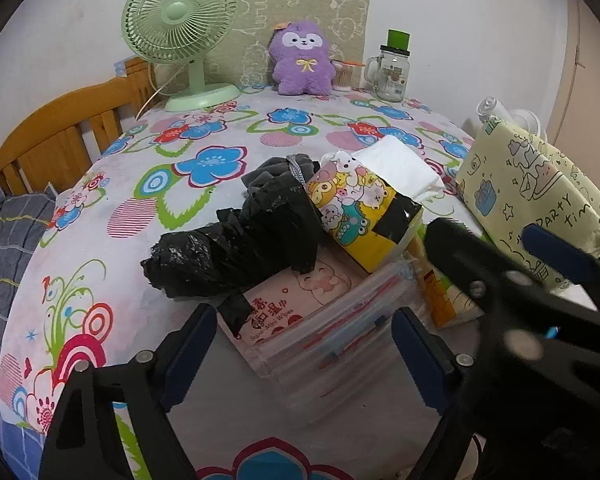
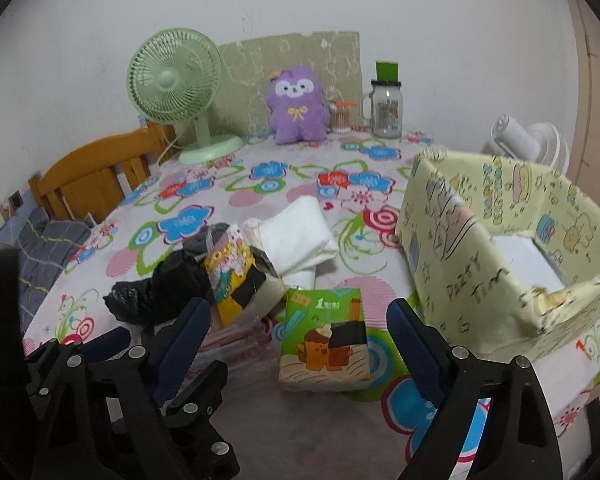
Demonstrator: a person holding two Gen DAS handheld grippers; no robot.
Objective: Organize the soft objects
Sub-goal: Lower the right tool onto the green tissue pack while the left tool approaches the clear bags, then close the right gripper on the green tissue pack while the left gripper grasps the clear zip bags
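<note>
Nearest the right wrist camera lies the green, cartoon-printed soft tissue pack (image 2: 324, 338), flat on the floral-clothed worktop (image 2: 260, 184) and framed by the right gripper (image 2: 296, 334), whose jaws stand wide apart and hold nothing. To take it well, I judge the gripper should descend straight, straddle the pack's narrow width and close gently, since the wrapper will crumple. The left gripper (image 1: 304, 344), equally spread and empty, hovers over the pink wet-wipes packet (image 1: 300, 300) on a stack of clear zip pouches (image 1: 340, 340). On that pile rest a crumpled black plastic bag (image 1: 236, 240) and a yellow cartoon tissue pack (image 1: 360, 216), with a folded white cloth (image 2: 300, 232) just behind. To the right stands the pale yellow paper-wrapped open box (image 2: 460, 264); something white shows inside, though I cannot tell what
</note>
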